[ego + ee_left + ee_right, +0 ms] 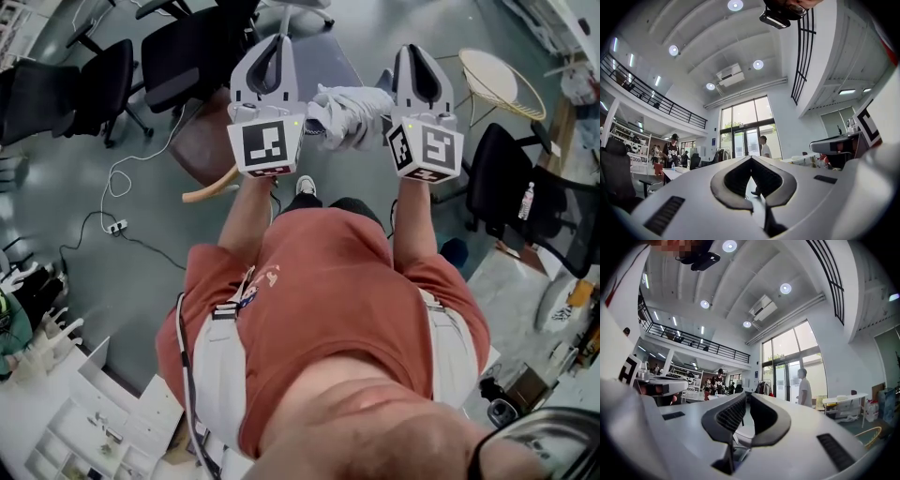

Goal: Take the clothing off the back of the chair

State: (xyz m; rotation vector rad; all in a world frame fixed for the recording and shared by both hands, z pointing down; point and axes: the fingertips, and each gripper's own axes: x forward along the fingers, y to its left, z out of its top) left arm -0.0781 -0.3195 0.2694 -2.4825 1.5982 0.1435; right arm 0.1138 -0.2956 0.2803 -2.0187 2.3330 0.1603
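White clothing (349,114); bystander's shirt (671,152) print illegible.

Grey-green floor (112,281) of an open hall: black office chairs (103,80) stand at upper left, another black chair (511,183) at right. A white cable (117,178) loops across the floor to a power strip (116,226). A round, pale-framed stand (500,82) sits at upper right.
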